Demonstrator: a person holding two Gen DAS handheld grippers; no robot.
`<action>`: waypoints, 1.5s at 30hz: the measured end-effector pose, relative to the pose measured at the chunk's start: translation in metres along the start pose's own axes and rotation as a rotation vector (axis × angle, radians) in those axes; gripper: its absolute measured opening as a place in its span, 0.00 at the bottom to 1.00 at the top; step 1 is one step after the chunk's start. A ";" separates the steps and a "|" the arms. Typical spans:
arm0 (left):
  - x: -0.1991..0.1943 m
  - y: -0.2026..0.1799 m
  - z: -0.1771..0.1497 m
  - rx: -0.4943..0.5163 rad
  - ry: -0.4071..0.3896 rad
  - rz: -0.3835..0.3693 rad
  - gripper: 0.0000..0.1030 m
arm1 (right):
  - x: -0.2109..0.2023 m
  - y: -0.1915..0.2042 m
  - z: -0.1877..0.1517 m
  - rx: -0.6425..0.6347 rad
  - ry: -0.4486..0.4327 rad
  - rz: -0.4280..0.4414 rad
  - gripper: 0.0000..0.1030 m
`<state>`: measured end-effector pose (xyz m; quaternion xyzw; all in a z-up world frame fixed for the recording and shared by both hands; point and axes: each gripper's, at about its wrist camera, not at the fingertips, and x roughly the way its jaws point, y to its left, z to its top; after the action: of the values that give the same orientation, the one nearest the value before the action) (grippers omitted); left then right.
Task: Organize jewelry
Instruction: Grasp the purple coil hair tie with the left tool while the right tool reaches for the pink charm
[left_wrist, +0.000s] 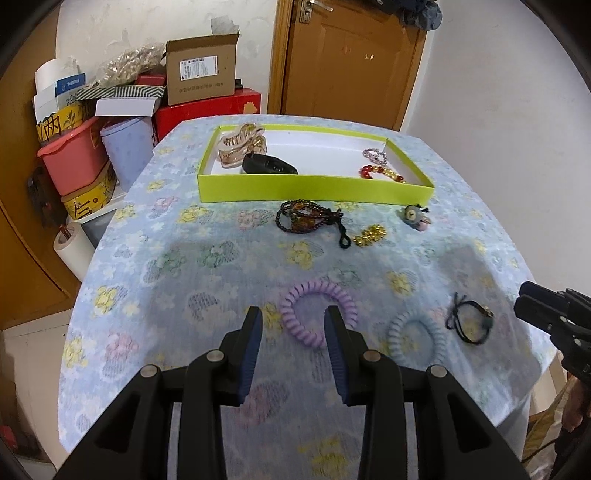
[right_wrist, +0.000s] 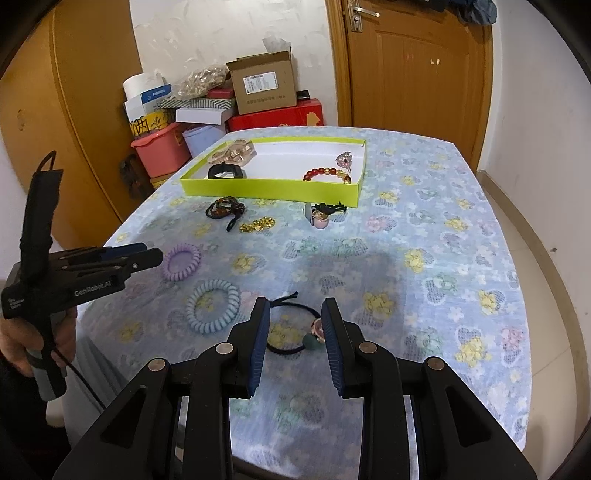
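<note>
grippers poised over floral cloth: left gripper (left_wrist: 293, 325) jaws apart above purple coil tie (left_wrist: 316, 312), right gripper (right_wrist: 294, 325) jaws apart over black charm tie (right_wrist: 295, 332). risk: springy loops slipping from pads short of green box (left_wrist: 314, 188).

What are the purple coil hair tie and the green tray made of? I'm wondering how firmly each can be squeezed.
Purple coil hair tie: apparently soft matte plastic, judging by its smooth spiral ridges without shine. Green tray: probably thin cardboard, with flat, sharply folded lime walls and a white paper-like inside.
</note>
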<state>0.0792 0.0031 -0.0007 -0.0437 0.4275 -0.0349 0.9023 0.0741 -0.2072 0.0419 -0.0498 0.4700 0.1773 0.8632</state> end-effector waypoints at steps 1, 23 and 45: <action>0.003 0.000 0.001 0.004 0.004 0.006 0.35 | 0.002 0.000 0.001 0.000 0.002 0.000 0.29; 0.029 -0.003 0.008 0.068 -0.002 0.086 0.10 | 0.053 -0.027 0.032 0.004 0.037 0.011 0.29; 0.035 0.007 0.016 0.037 -0.011 0.038 0.09 | 0.120 -0.021 0.078 -0.091 0.071 0.038 0.30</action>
<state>0.1137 0.0069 -0.0179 -0.0191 0.4225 -0.0251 0.9058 0.2025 -0.1762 -0.0159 -0.0865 0.4929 0.2128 0.8392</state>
